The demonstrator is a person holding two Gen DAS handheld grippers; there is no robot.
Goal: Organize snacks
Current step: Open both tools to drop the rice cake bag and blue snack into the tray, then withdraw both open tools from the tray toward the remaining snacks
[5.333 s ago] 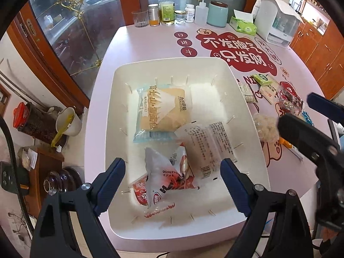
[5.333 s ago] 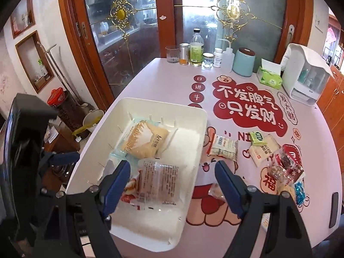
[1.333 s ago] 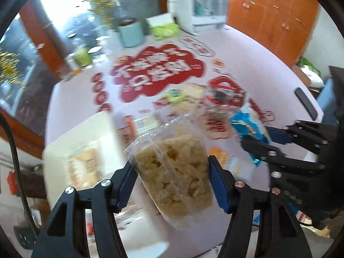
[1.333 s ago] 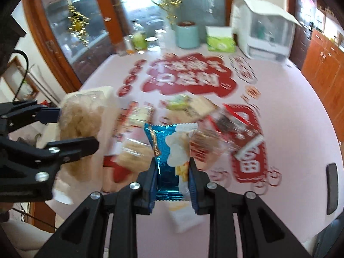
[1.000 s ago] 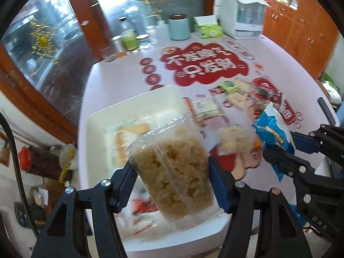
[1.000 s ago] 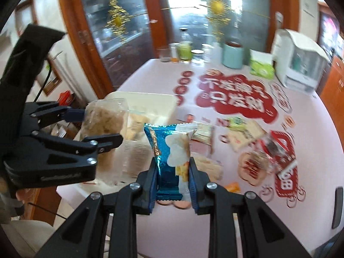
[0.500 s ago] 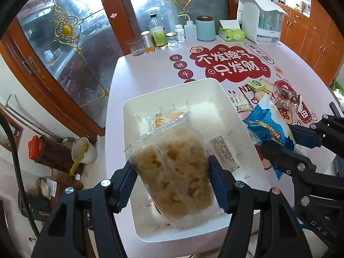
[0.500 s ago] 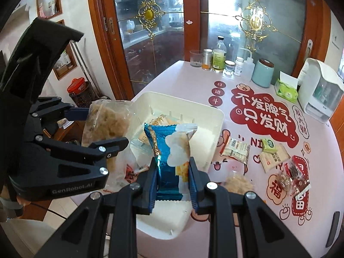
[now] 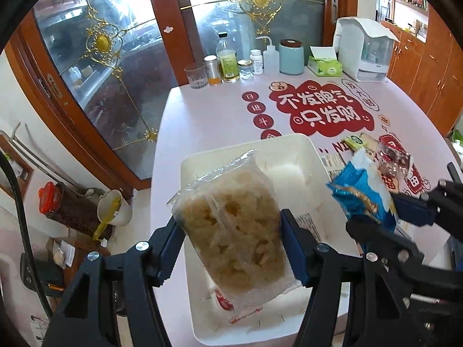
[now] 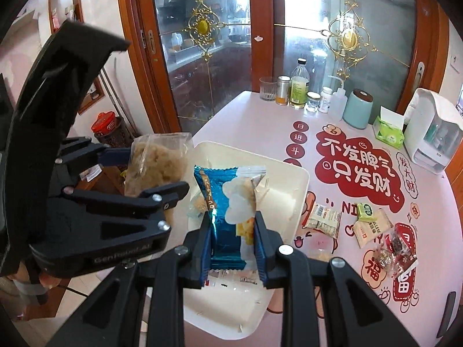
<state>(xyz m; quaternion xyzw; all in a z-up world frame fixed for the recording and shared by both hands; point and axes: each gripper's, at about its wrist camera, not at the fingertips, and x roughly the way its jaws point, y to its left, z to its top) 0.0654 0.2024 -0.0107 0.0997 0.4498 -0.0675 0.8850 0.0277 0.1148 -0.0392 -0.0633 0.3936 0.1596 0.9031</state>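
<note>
My left gripper [image 9: 231,231] is shut on a clear bag of beige puffed snack [image 9: 231,225] and holds it above the white tray [image 9: 292,156]. My right gripper [image 10: 233,231] is shut on a blue snack packet [image 10: 222,202], also above the tray [image 10: 289,179]. The blue packet [image 9: 361,193] and the right gripper show at the right in the left wrist view. The clear bag [image 10: 159,164] and the left gripper show at the left in the right wrist view. Other packets lie in the tray, mostly hidden.
Several loose snack packets [image 10: 322,219] lie on the pink table right of the tray, among them a green one [image 10: 366,211]. Bottles, a glass [image 10: 267,88], a teal canister [image 10: 358,108], a tissue box and a white appliance [image 10: 434,133] stand at the far edge.
Both grippers have carried their packets from the right part of the table leftwards to above the tray. Both have kept their hold.
</note>
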